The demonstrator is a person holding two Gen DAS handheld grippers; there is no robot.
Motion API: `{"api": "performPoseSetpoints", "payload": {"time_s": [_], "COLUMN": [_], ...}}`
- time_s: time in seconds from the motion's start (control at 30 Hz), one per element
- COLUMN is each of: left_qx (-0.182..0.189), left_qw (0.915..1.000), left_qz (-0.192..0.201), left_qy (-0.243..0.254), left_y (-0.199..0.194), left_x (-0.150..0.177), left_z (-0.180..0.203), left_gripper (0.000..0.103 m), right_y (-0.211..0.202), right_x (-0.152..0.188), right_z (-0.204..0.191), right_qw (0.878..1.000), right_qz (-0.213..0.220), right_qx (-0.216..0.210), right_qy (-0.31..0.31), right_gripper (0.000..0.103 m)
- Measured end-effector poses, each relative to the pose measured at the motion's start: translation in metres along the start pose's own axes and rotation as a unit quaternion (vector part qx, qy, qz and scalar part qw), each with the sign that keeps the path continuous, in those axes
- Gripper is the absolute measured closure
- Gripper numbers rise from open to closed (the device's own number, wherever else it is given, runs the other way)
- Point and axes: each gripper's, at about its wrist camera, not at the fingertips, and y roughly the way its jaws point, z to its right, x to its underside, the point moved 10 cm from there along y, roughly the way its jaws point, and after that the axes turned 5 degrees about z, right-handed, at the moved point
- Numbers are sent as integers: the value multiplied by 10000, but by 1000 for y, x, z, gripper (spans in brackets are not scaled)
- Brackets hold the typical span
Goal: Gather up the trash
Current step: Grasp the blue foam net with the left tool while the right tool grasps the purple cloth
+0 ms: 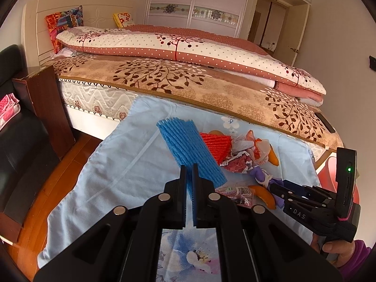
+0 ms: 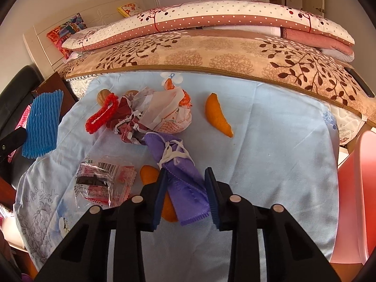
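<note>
Trash lies scattered on a pale blue floral cloth (image 2: 270, 127) spread over the worktop beside the bed. The left hand-held gripper (image 1: 189, 172) is clenched on a ribbed blue foam fruit sleeve (image 1: 188, 150), held by 1 end only, so the long free end may sag or catch on the red foam net (image 2: 102, 114) next to it and drag it along.

The right hand-held gripper (image 2: 186, 183) straddles a crumpled purple cloth face mask with white ear loops (image 2: 181, 164); its jaws are partly drawn in, but I judge the pads are not yet pressing the fabric. 2 risks stand out there. A curved orange peel (image 2: 150, 176) sits partly under the mask and against the left pad, so closing could pinch peel with the mask or push it aside. The loose cloth beneath could also bunch into the jaws. A clear printed snack wrapper (image 2: 103, 183) lies just beside the left finger.
</note>
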Motion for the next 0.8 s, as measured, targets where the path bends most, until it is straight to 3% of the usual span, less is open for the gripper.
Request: {"api": "performPoseSetpoints", "payload": {"time_s": [0.27, 0.8], "left_qx": [-57, -4], "left_qw": [9998, 9991], "left_qz": [136, 322], "left_qy": [125, 277], "left_y": [-8, -22], "left_x": [-4, -9], "left_z": [6, 19], "left_gripper": [100, 100], "right_y": [-16, -46], "right_x": [1, 0], "right_z": [4, 17], "right_qw": [9997, 9983], "right_qz": [66, 283], "right_qx": [-27, -9], "right_qy": [241, 513], "right_gripper": [93, 96]}}
